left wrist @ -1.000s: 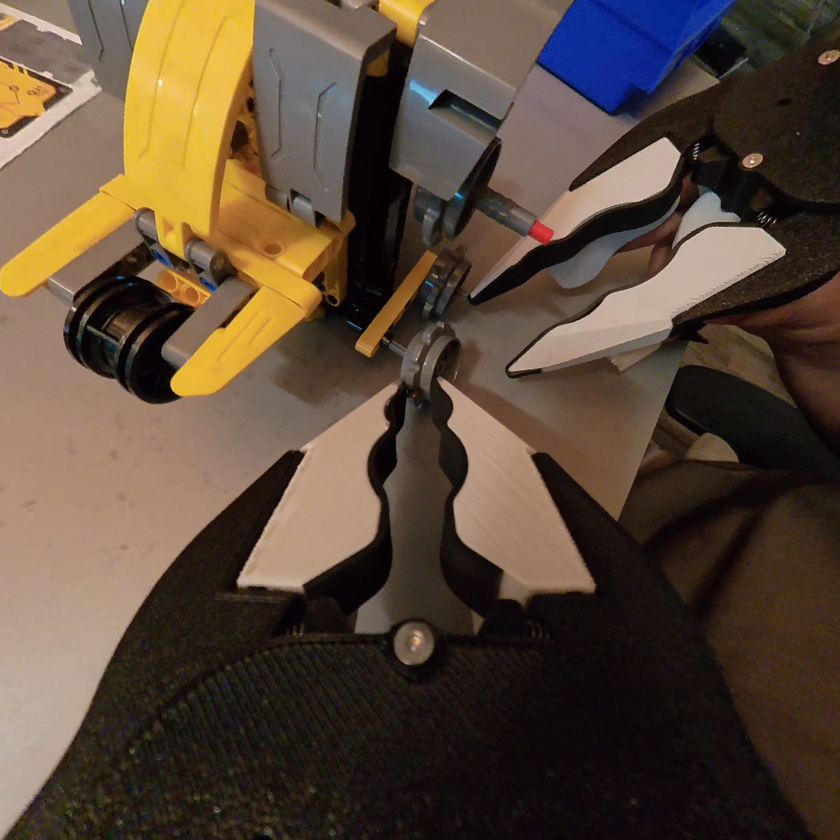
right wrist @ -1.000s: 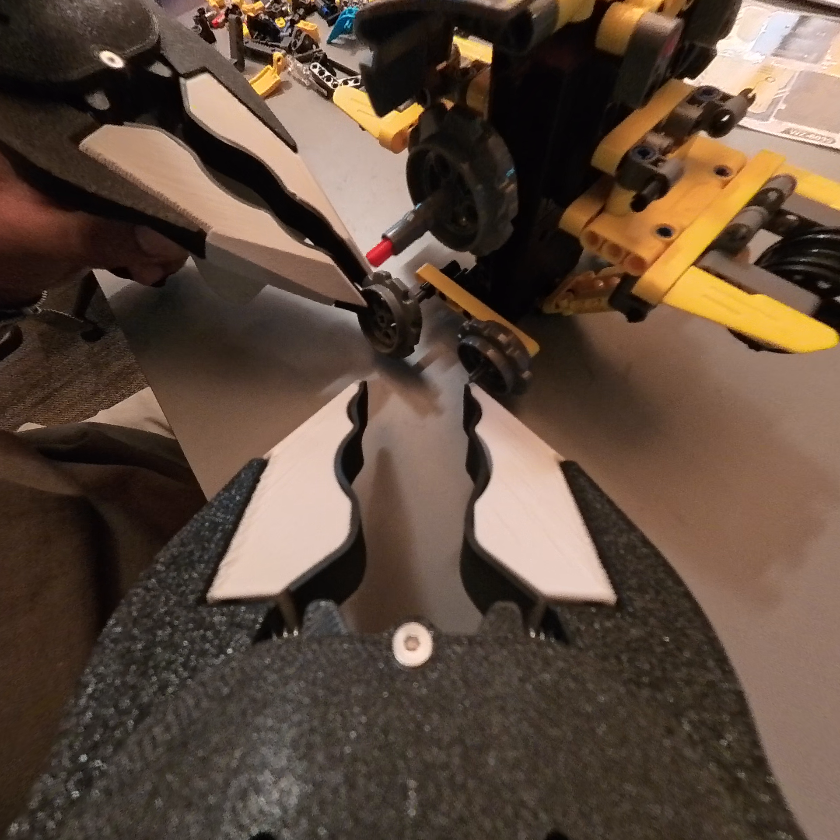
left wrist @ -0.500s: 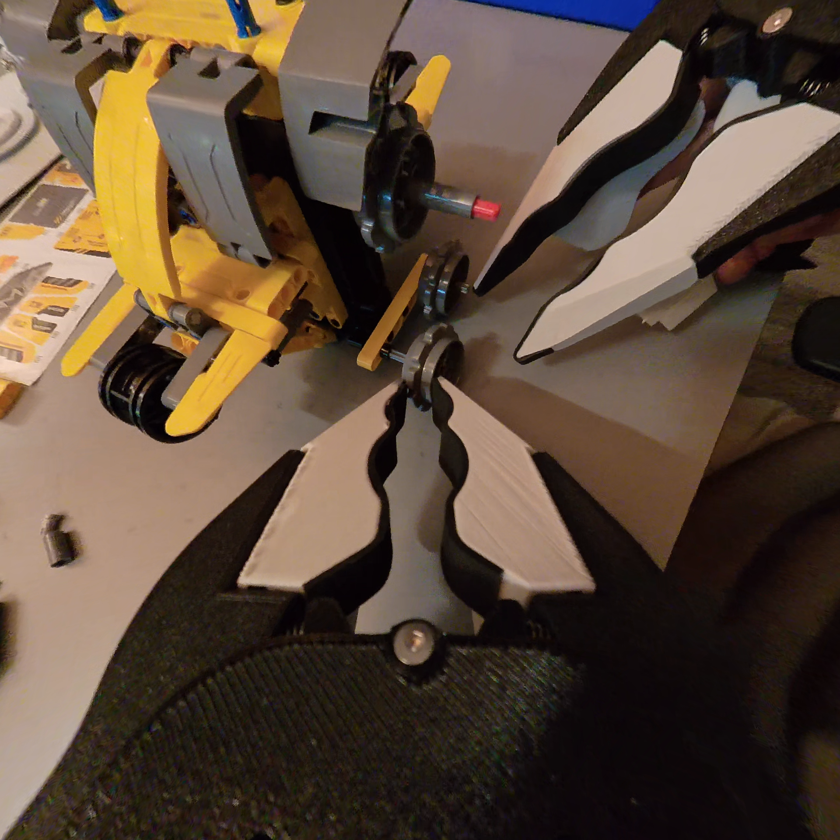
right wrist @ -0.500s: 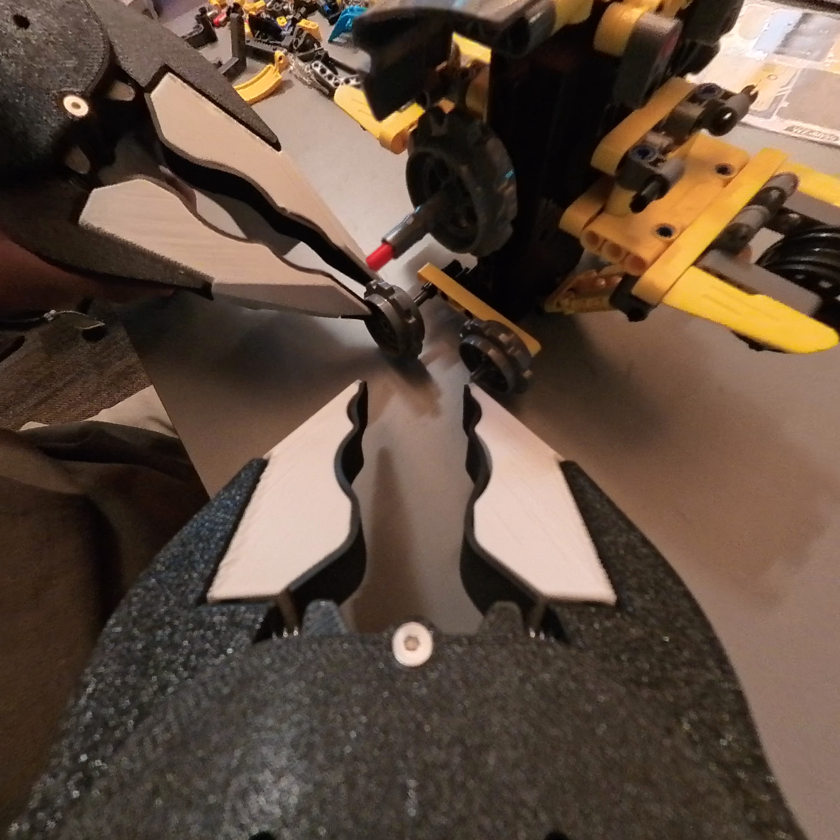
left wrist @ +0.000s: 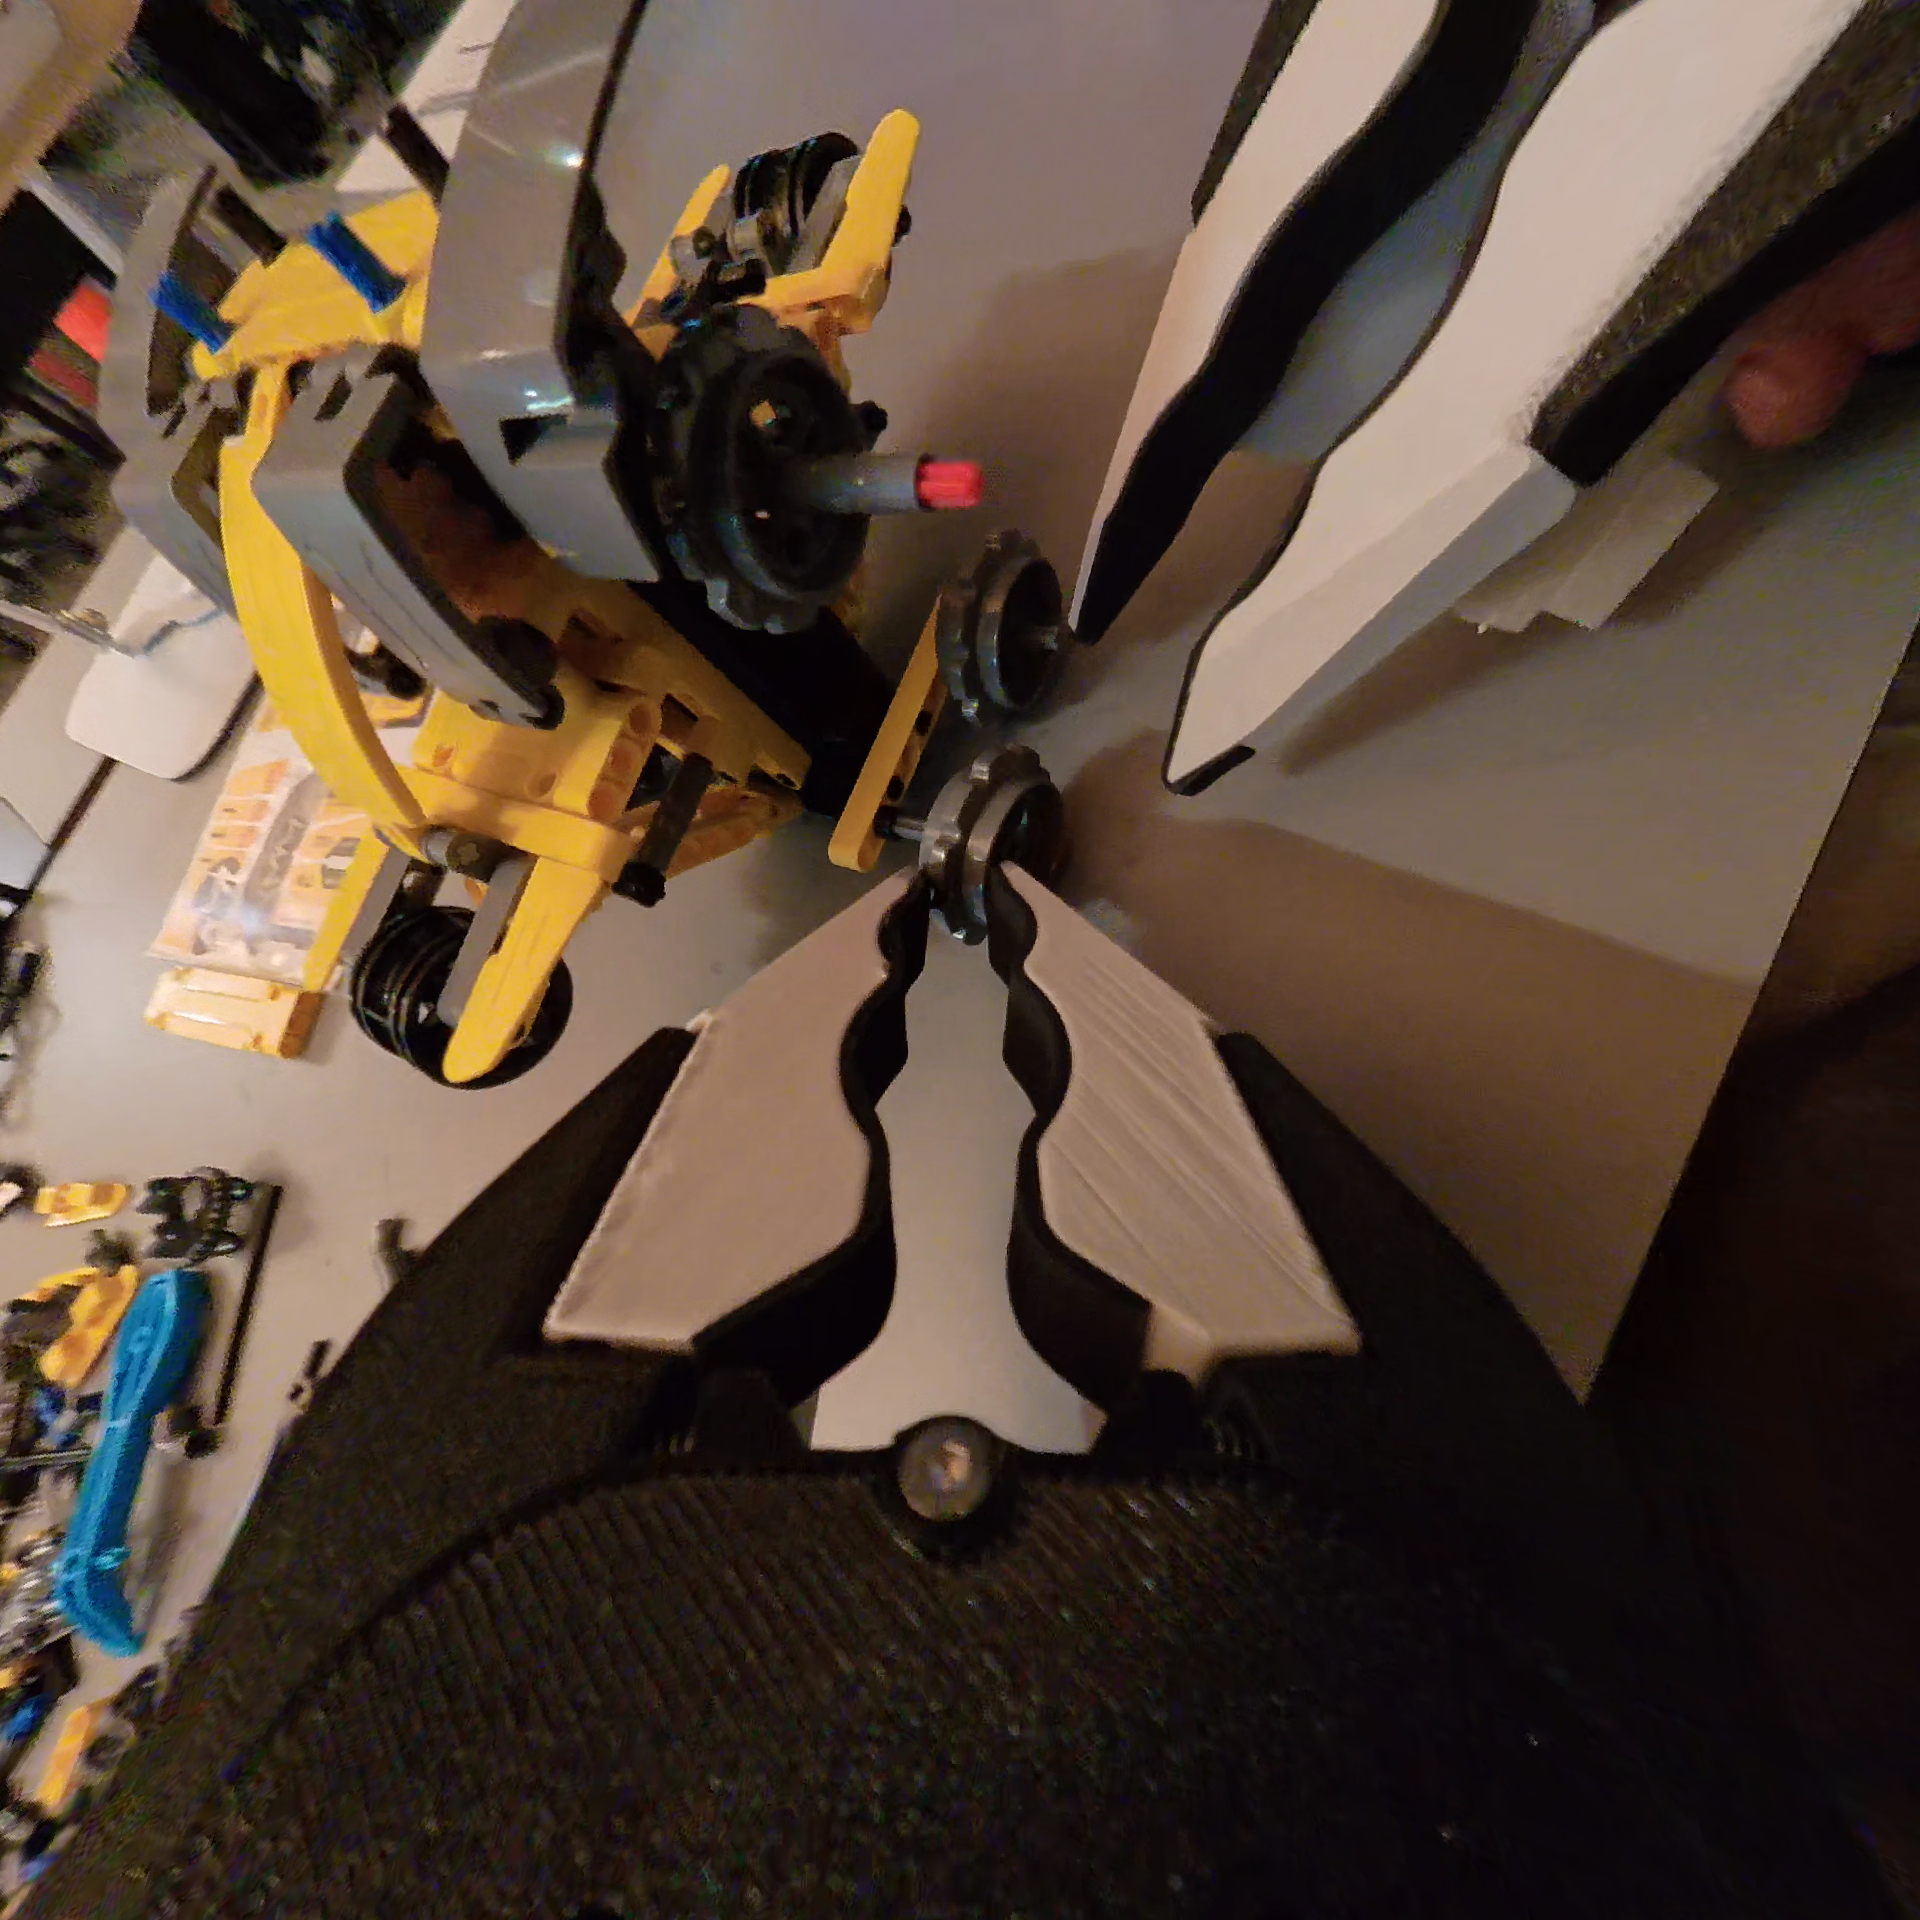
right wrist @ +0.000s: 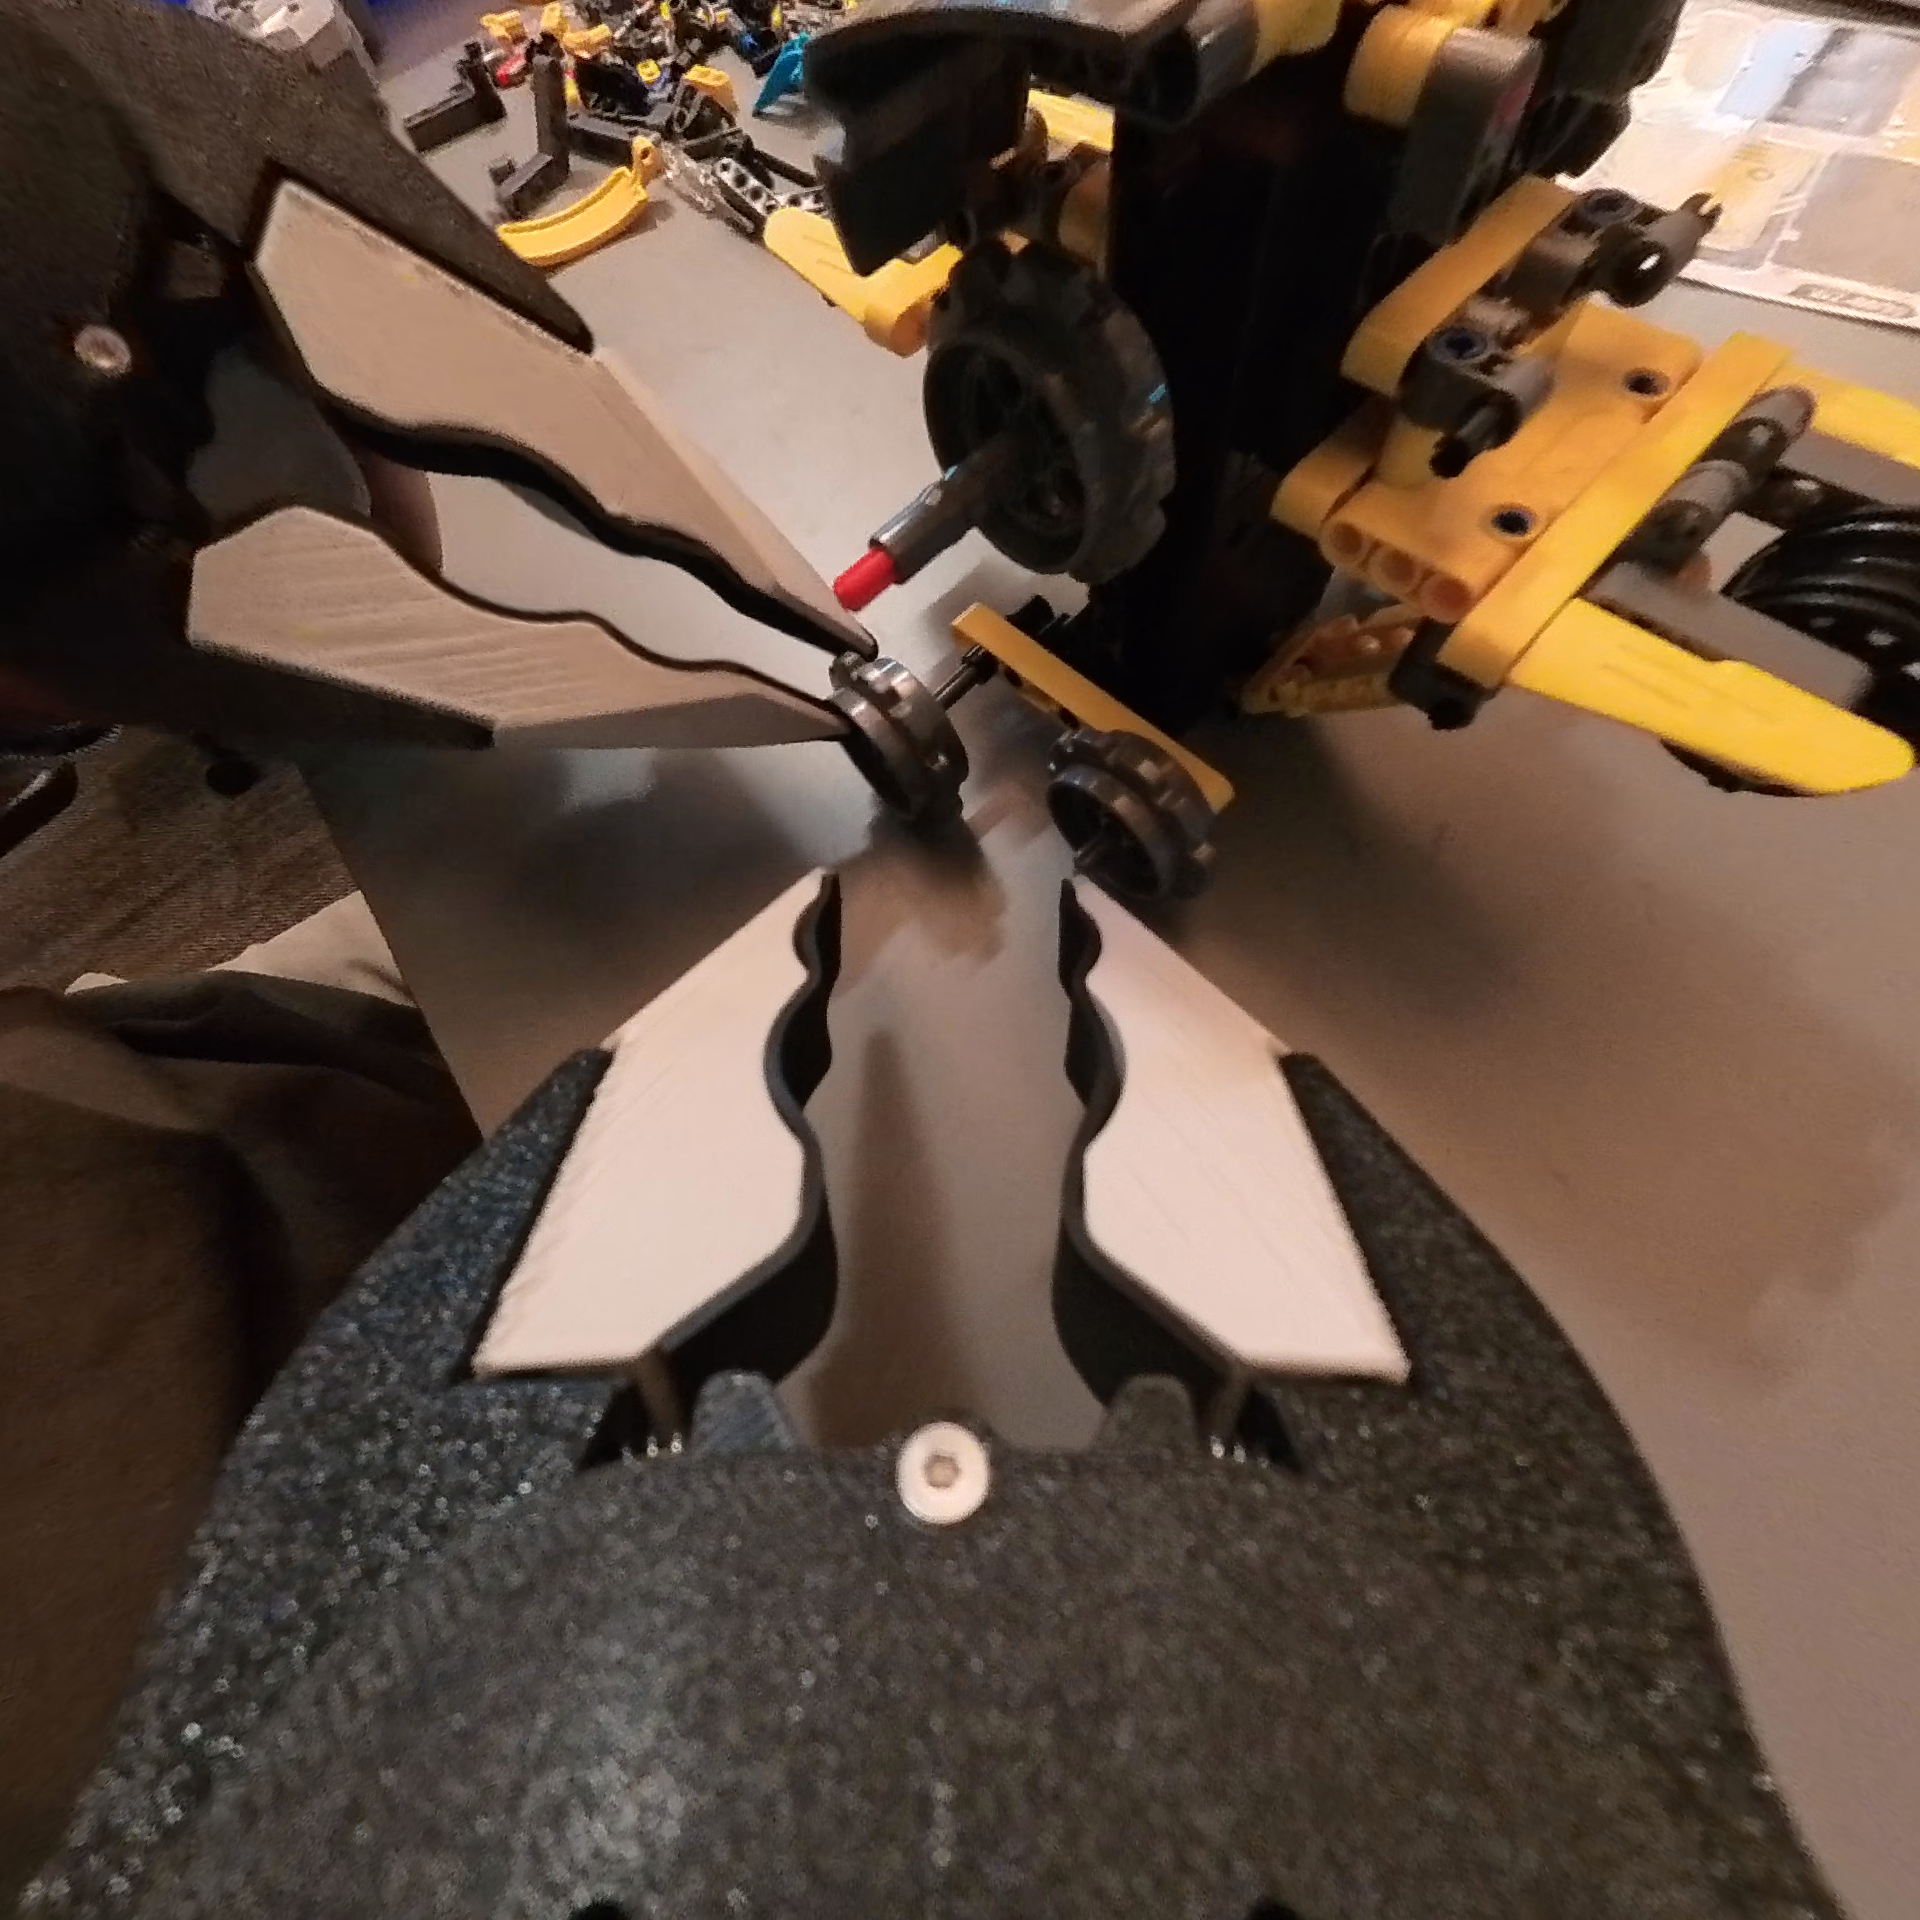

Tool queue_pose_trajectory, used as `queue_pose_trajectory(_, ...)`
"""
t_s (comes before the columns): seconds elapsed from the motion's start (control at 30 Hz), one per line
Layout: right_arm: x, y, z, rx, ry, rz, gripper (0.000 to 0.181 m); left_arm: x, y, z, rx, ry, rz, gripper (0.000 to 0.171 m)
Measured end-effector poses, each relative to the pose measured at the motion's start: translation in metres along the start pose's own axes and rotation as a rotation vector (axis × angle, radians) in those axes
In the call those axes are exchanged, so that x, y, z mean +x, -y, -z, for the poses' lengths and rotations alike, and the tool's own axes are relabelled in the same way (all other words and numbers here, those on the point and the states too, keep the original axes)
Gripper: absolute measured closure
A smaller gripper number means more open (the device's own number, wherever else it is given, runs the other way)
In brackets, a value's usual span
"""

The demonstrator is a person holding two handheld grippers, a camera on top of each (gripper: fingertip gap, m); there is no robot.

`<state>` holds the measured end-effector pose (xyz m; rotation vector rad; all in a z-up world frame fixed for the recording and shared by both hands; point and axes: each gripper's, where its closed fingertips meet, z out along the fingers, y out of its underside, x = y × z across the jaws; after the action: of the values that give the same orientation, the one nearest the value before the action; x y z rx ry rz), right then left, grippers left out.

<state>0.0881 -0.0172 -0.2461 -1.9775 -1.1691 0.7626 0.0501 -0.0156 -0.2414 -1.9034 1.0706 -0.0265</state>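
A yellow, grey and black brick-built model (left wrist: 520, 769) stands on the grey table (left wrist: 1455, 987). A yellow beam (left wrist: 894, 748) at its base carries two small dark wheels on thin axles. My left gripper (left wrist: 958, 888) is shut on the nearer small wheel (left wrist: 982, 831), which rests on the table. It also shows in the right wrist view (right wrist: 904, 738), pinched by the left gripper (right wrist: 847, 681). My right gripper (right wrist: 945, 894) is open and empty, just short of the second wheel (right wrist: 1127, 821). In the left wrist view the right gripper (left wrist: 1138, 701) has one tip beside that wheel (left wrist: 1003, 639). A red-tipped axle (left wrist: 945, 485) sticks out above.
Loose yellow, black and blue parts (left wrist: 114, 1403) lie at the left, and more lie at the back (right wrist: 623, 94). An instruction booklet (left wrist: 260, 862) lies beyond the model. The table edge (left wrist: 1766, 987) runs close on the right. A person's finger (left wrist: 1808, 364) holds the right gripper. The left gripper's tips are roughly 5 centimetres from the right gripper's.
The left gripper has kept its grip on the small wheel while swinging round it, so the model now shows more end-on. The right gripper stays open, now closer to the second wheel.
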Motion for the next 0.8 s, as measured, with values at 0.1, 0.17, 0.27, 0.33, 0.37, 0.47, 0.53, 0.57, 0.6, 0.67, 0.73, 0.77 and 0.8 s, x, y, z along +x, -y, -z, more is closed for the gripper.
queue_pose_trajectory(0.1, -0.0003, 0.0004, 0.0004, 0.004, 0.006, -0.003, 0.139, -0.0001, 0.0016, -0.0001, -0.008, 0.029, -0.052, 0.162)
queue_pose_trajectory(0.17, -0.0008, 0.0005, 0.0004, 0.004, 0.009, -0.003, 0.139, -0.001, 0.0023, -0.0003, -0.013, 0.044, -0.067, 0.162)
queue_pose_trajectory(0.27, -0.0011, 0.0008, 0.0007, 0.007, 0.013, -0.002, 0.139, -0.0011, 0.0027, -0.0008, -0.021, 0.047, -0.067, 0.162)
queue_pose_trajectory(0.33, -0.0014, 0.0011, 0.0011, 0.011, 0.015, -0.003, 0.14, -0.0012, 0.0028, -0.001, -0.022, 0.043, -0.059, 0.162)
queue_pose_trajectory(0.37, -0.0015, 0.0014, 0.0013, 0.013, 0.016, -0.004, 0.139, -0.0013, 0.0026, -0.0011, -0.022, 0.043, -0.06, 0.162)
queue_pose_trajectory(0.47, -0.0018, 0.0018, 0.0018, 0.017, 0.018, -0.003, 0.14, -0.0016, 0.0012, -0.0015, -0.028, 0.042, -0.069, 0.162)
queue_pose_trajectory(0.53, -0.0019, 0.0018, 0.0018, 0.017, 0.018, -0.002, 0.14, -0.0023, 0.0004, -0.0015, -0.029, 0.042, -0.073, 0.162)
queue_pose_trajectory(0.57, -0.002, 0.0017, 0.0018, 0.016, 0.019, -0.002, 0.14, -0.0027, 0.0003, -0.0016, -0.028, 0.043, -0.074, 0.162)
queue_pose_trajectory(0.6, -0.0021, 0.0016, 0.0016, 0.016, 0.019, -0.002, 0.139, -0.0032, 0.0002, -0.0017, -0.026, 0.046, -0.075, 0.162)
queue_pose_trajectory(0.67, -0.0022, 0.0015, 0.0014, 0.014, 0.021, -0.003, 0.139, -0.003, 0.0005, -0.0021, -0.019, 0.053, -0.086, 0.162)
queue_pose_trajectory(0.73, -0.0023, 0.0014, 0.0014, 0.014, 0.024, -0.005, 0.139, -0.0027, 0.0012, -0.0023, -0.011, 0.068, -0.116, 0.162)
queue_pose_trajectory(0.77, -0.0023, 0.0014, 0.0015, 0.014, 0.026, -0.006, 0.139, -0.0025, 0.0014, -0.0025, -0.008, 0.079, -0.136, 0.162)
queue_pose_trajectory(0.8, -0.0025, 0.0015, 0.0015, 0.015, 0.028, -0.007, 0.139, -0.0023, 0.0018, -0.0027, -0.006, 0.091, -0.155, 0.162)
